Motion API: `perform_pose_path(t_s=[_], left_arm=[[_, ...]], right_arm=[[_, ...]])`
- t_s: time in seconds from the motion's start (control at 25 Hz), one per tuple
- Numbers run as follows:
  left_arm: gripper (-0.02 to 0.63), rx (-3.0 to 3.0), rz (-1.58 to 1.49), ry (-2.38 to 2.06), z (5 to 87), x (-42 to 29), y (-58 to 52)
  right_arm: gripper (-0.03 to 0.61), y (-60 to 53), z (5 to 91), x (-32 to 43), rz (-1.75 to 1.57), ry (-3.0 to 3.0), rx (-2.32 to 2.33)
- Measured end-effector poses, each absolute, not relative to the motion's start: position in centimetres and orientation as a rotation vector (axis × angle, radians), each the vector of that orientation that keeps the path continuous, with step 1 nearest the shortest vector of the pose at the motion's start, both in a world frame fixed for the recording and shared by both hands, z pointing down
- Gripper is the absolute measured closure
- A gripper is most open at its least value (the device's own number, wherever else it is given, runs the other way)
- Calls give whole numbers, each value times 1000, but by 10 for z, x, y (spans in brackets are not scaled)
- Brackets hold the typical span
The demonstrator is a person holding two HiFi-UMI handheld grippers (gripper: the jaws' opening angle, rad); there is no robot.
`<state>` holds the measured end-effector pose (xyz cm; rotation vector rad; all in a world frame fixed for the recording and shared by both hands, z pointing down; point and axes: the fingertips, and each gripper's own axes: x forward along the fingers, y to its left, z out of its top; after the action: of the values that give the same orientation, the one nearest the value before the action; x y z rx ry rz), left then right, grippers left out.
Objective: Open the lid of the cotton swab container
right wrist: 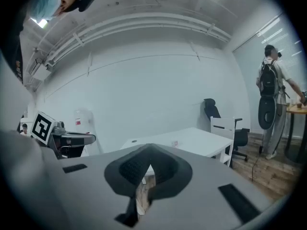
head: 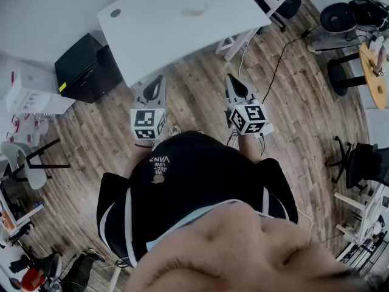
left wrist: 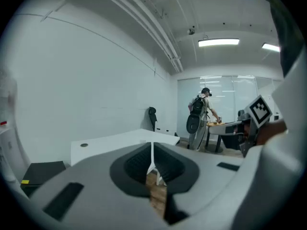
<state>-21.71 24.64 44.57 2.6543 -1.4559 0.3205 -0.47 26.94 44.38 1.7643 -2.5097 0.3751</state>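
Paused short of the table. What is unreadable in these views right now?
- The small pale thing on the white table: head view and right gripper view, too small to tell container or lid.
- The table's near part: left gripper view, behind the shut left tool.
- The floor at the feet: head view, hidden by the person.

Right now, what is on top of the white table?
White table: one small pale item, too small to identify, and a dark round hole. Nothing covers the tabletop.
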Motion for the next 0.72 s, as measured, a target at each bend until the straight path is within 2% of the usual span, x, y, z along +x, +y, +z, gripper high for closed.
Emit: perform_pose_path(t_s=[0.72], left_arm=[[586,2627,332,-1535,451,-186,258]], right_arm=[[566,268,446,27,365,-2595,1685]])
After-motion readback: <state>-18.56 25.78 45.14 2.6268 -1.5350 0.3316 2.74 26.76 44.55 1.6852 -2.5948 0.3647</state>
